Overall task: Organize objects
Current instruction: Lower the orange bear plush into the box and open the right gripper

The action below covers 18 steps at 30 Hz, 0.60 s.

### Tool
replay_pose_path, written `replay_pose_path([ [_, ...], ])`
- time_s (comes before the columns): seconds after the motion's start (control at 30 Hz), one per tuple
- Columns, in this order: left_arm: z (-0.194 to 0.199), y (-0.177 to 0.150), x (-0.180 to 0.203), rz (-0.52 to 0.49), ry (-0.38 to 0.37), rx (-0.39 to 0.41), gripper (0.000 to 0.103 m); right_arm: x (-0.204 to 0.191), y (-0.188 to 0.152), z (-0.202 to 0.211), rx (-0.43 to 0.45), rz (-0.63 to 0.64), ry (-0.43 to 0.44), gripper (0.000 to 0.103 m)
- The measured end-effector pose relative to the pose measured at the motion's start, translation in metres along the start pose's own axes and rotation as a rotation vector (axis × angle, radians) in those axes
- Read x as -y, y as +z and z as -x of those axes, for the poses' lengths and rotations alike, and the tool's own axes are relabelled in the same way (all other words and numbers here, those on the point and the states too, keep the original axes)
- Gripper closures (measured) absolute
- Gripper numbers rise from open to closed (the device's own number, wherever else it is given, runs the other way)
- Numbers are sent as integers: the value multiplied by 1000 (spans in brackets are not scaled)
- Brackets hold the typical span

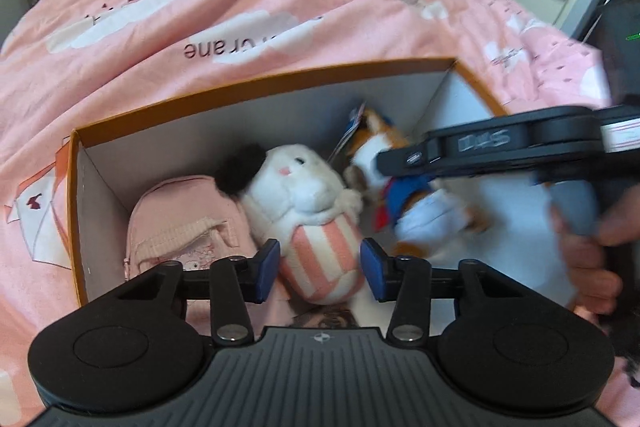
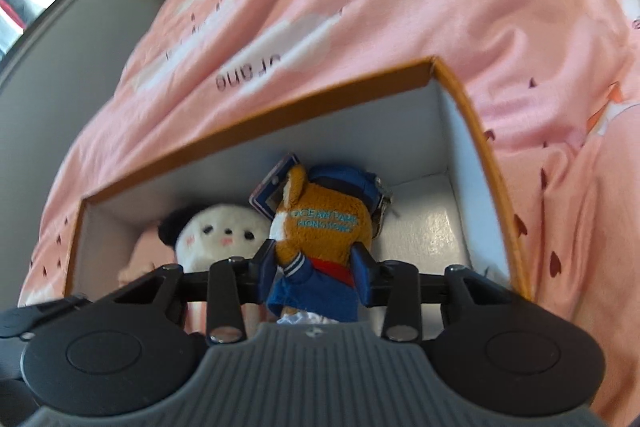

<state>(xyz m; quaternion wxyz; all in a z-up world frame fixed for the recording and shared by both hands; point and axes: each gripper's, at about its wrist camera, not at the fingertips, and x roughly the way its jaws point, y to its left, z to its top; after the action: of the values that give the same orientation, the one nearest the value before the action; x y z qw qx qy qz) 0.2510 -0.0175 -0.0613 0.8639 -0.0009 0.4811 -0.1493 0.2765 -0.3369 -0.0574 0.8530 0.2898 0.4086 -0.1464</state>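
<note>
Right wrist view: the right gripper (image 2: pixel 315 269) clamps the orange plush fox in blue jacket (image 2: pixel 320 239), lowering it into the orange-rimmed cardboard box (image 2: pixel 256 115) ahead, presumably for storage.

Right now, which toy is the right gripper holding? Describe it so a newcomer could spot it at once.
On the pink bedspread sits an open orange-rimmed box. Inside stand two plush toys, and the right gripper is clamped on the right-hand one, the orange plush. Unlike the white plush beside it, it wears a blue cap and jacket with "Ocean Park Hong Kong" stitched across it.
</note>
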Motion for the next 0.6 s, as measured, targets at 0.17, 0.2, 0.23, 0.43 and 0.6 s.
replay_pose_path([
  [0.17, -3, 0, -2, 17, -1, -9, 52, -2, 0, 4, 24, 10, -3, 62],
  [0.2, -2, 0, -2, 17, -2, -10, 52, 1, 1, -1, 3, -8, 6, 63],
  [0.23, -3, 0, -3, 17, -2, -12, 52, 3, 1, -5, -13, -26, 13, 63],
  [0.43, -4, -2, -6, 12, 12, -21, 56, -5, -2, -14, -57, 5, 61, 64],
  [0.6, -8, -3, -4, 0, 15, -28, 56, -16, -7, -19, -67, 117, 3, 64],
])
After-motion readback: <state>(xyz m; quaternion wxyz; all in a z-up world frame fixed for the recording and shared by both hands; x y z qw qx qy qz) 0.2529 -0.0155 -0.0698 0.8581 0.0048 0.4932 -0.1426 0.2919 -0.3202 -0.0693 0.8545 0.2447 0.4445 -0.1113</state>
